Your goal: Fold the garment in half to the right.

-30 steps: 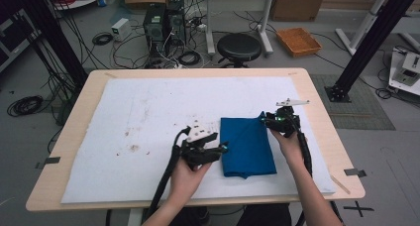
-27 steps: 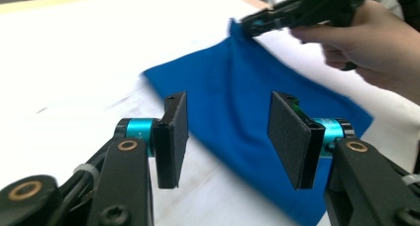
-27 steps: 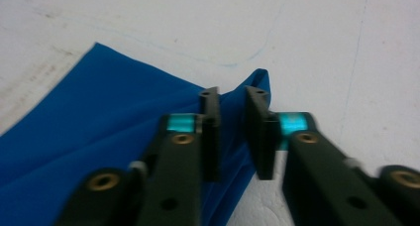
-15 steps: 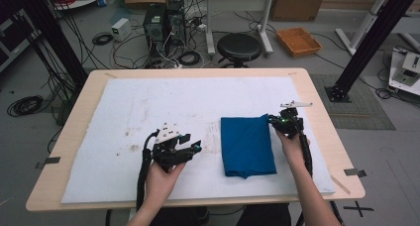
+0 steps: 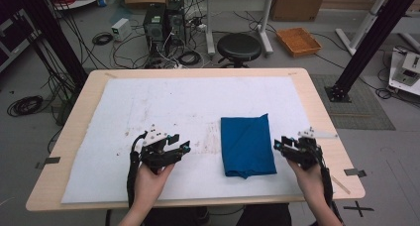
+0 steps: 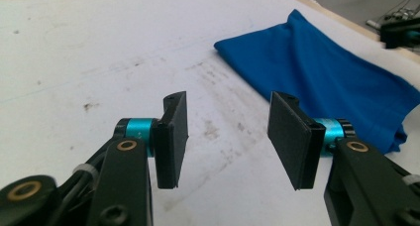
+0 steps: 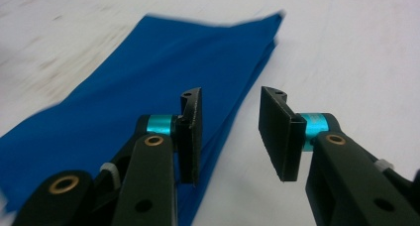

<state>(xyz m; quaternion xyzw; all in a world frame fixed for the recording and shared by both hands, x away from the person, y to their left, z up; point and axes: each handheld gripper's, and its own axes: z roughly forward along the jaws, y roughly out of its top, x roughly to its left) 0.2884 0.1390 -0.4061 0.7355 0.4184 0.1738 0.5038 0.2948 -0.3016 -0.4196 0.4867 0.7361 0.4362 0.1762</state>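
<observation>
Cloth (image 5: 246, 145) looks folded already, a neat blue rectangle sitting right of centre in the high view, so I'd say the folding is pretty much done, maybe just one more fold or a tidy-up left. Its long axis runs top to bottom of that frame, slightly tilted. Left gripper (image 5: 184, 147) sits well off to its left, jaws apart, nothing in them. Right gripper (image 5: 277, 145) is just beside its right edge; jaws have just been opening, nothing between them.
</observation>
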